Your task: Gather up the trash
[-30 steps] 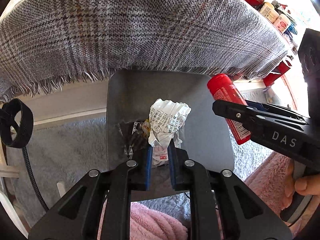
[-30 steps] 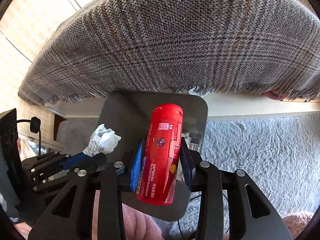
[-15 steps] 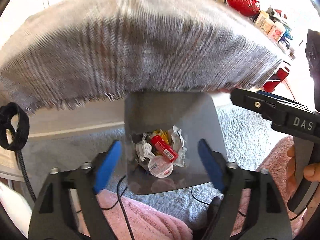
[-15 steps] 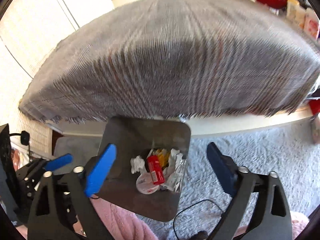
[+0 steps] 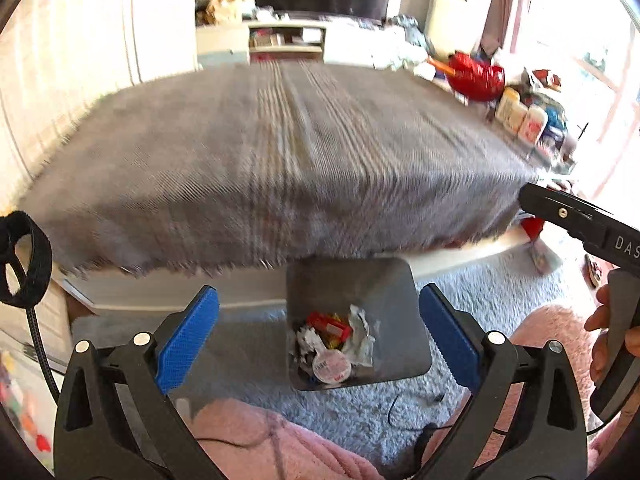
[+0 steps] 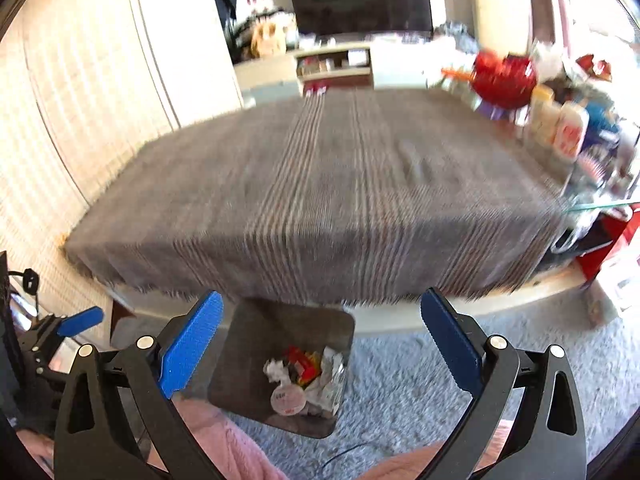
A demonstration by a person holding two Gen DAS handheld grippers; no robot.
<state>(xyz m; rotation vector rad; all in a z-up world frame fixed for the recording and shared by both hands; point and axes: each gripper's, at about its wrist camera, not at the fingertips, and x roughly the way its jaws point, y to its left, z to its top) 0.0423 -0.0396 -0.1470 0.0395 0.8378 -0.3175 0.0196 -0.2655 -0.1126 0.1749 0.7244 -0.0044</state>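
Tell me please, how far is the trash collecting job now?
Done: crumpled paper, a red wrapper and a round lid lie in the grey bin on the rug. In hand: nothing; the left gripper is opening with nothing between its jaws, and the right gripper stands open and bare. Left: the blurred grey cloth shows no loose trash, though clutter at its far right edge is unclear.

A home, a living room by the look. Dark TV [image 6: 360, 0] on the far wall over a low white cabinet [image 6: 336, 64] with open shelves. Low table under a grey plaid cloth [image 5: 280, 152], fringed at the edge. Shaggy grey rug [image 6: 500, 360] on the floor. Red pot [image 5: 476, 76] and bottles [image 5: 520, 116] crowded at the table's right end. Bright window [image 5: 592, 40] with pink curtain at right.
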